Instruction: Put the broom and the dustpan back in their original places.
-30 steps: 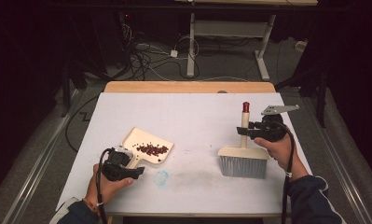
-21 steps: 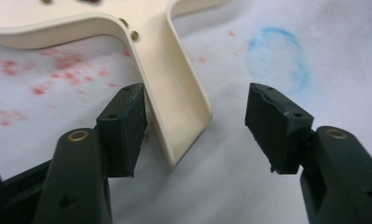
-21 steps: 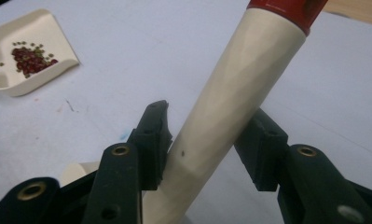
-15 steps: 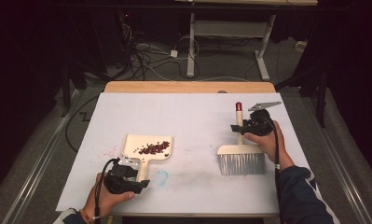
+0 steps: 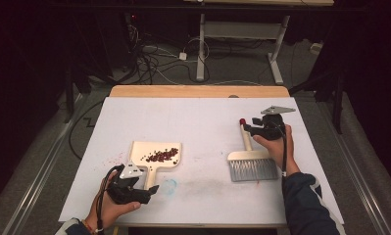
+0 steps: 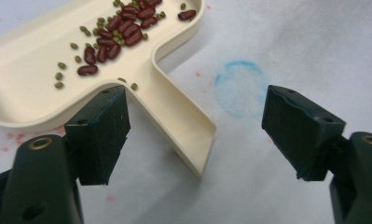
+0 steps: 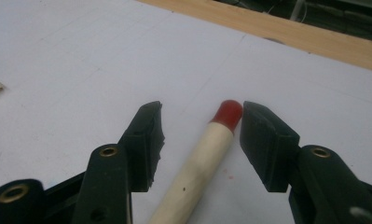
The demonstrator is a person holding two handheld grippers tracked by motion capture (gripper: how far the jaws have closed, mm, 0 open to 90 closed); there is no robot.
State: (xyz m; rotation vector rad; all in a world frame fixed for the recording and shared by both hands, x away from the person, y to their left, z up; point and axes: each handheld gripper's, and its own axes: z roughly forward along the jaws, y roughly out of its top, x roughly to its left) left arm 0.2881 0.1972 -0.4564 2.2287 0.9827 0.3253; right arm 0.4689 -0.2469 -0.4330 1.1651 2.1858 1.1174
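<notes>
I am reading this as the release step: my left gripper [image 6: 193, 121] is sitting with jaws wide apart around the dustpan [image 6: 48, 65] handle, beans [image 6: 120, 30] resting in its tray, and my right gripper [image 7: 200, 135] is gaping either side of the brush [image 5: 249, 164] handle, perhaps brushing its red tip. I am judging that both need lifting straight off; the near table [image 5: 198, 122] edge is close behind my left hand

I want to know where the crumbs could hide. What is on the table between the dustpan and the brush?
Nothing solid: in the high view, only bare white table with faint smudges separates the dustpan and brush.
</notes>
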